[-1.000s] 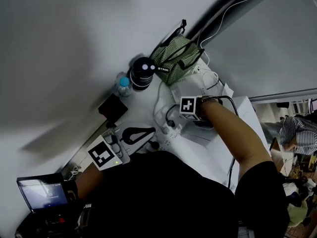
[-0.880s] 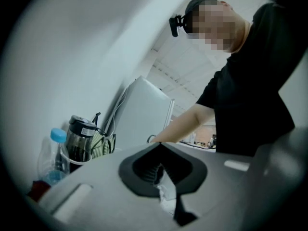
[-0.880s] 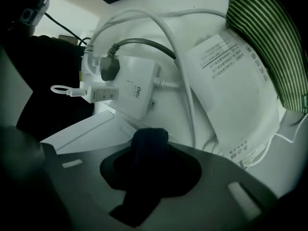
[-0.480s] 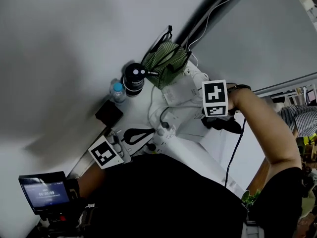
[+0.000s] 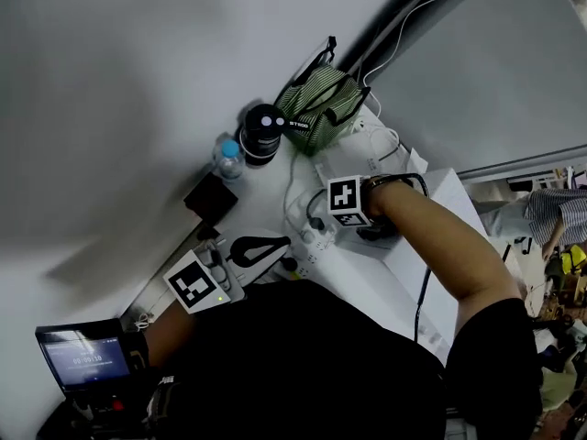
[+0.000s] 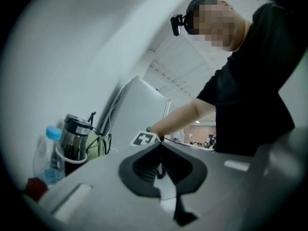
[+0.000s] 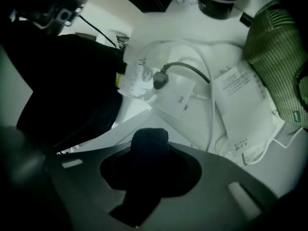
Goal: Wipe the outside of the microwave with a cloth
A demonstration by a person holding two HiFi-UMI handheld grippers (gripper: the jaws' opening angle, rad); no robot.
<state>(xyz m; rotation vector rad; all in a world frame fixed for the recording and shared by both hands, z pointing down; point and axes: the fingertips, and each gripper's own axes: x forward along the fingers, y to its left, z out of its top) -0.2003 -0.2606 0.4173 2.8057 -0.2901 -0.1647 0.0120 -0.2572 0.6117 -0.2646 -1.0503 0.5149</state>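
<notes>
In the head view my right gripper is shut on a dark cloth and holds it against the top of the white microwave near its back left corner. The right gripper view shows the cloth rolled between the jaws, just above a white edge. My left gripper hangs shut and empty over the table, left of the microwave. In the left gripper view its tips meet, with the right arm beyond them.
Behind the microwave lie a green striped bag, a black flask, a water bottle, a black box, papers, and a power strip with plug and cables. A small screen sits lower left.
The right gripper lifted up and to the right with the cloth half a second ago, then came back down onto the microwave top. The left gripper has barely moved.
</notes>
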